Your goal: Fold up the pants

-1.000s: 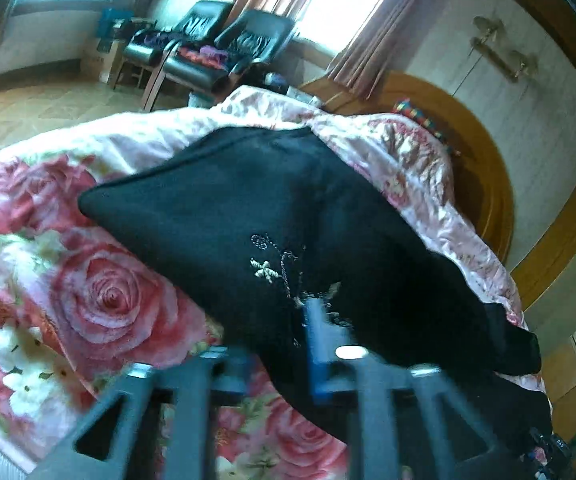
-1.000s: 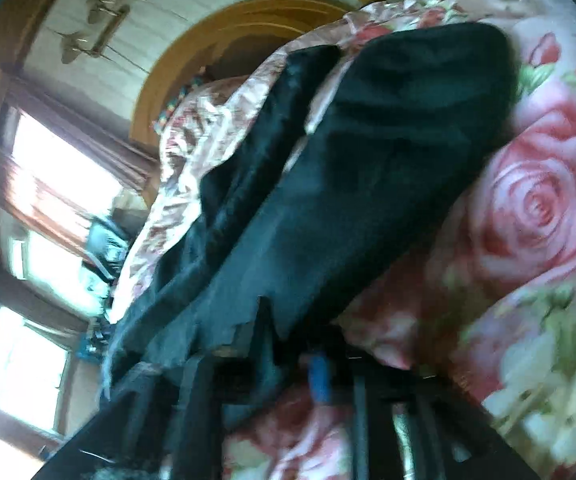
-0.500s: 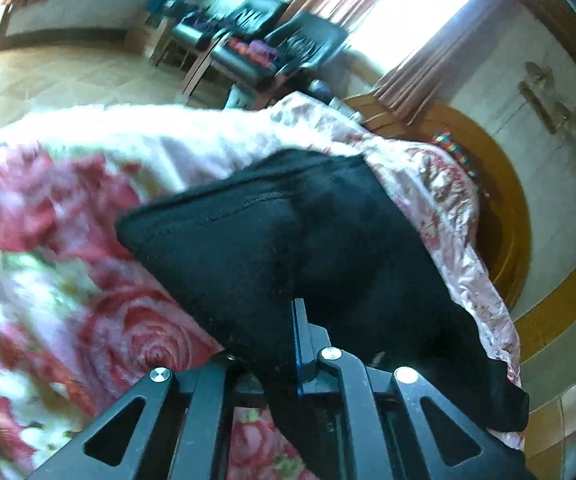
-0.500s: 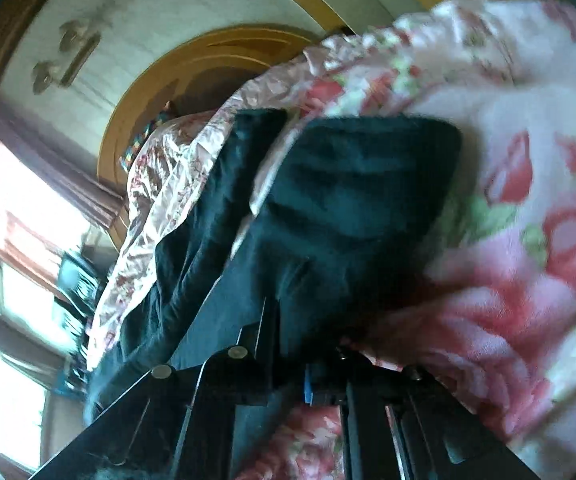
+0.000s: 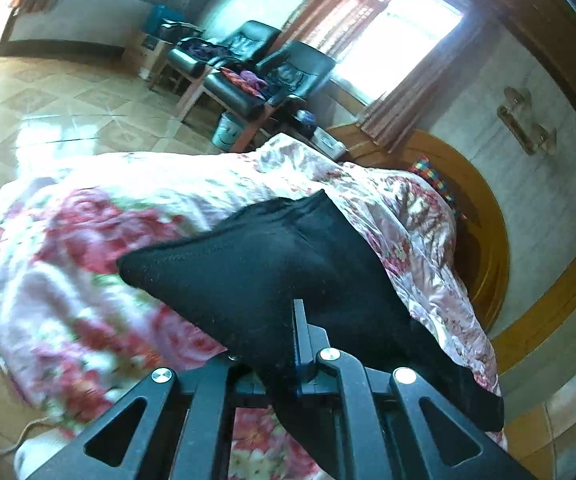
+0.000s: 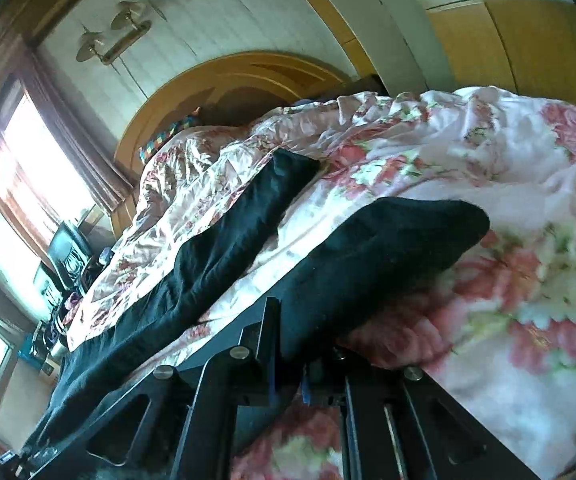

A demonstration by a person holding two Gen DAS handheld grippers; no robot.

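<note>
- Both sets of jaws have just closed: left gripper (image 5: 288, 344) and right gripper (image 6: 288, 360) each pinch the black pants (image 5: 272, 272).
- Pinched end now lifted off the floral bedspread (image 5: 88, 248); rest trails toward the headboard (image 6: 224, 88).
- Fold-over looks underway.

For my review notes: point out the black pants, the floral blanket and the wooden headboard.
black pants (image 5: 256, 272), left wrist view, lifted fabric panel.
floral blanket (image 6: 528, 280), right wrist view, rose-printed top surface.
wooden headboard (image 6: 224, 80), right wrist view, arched top.
</note>
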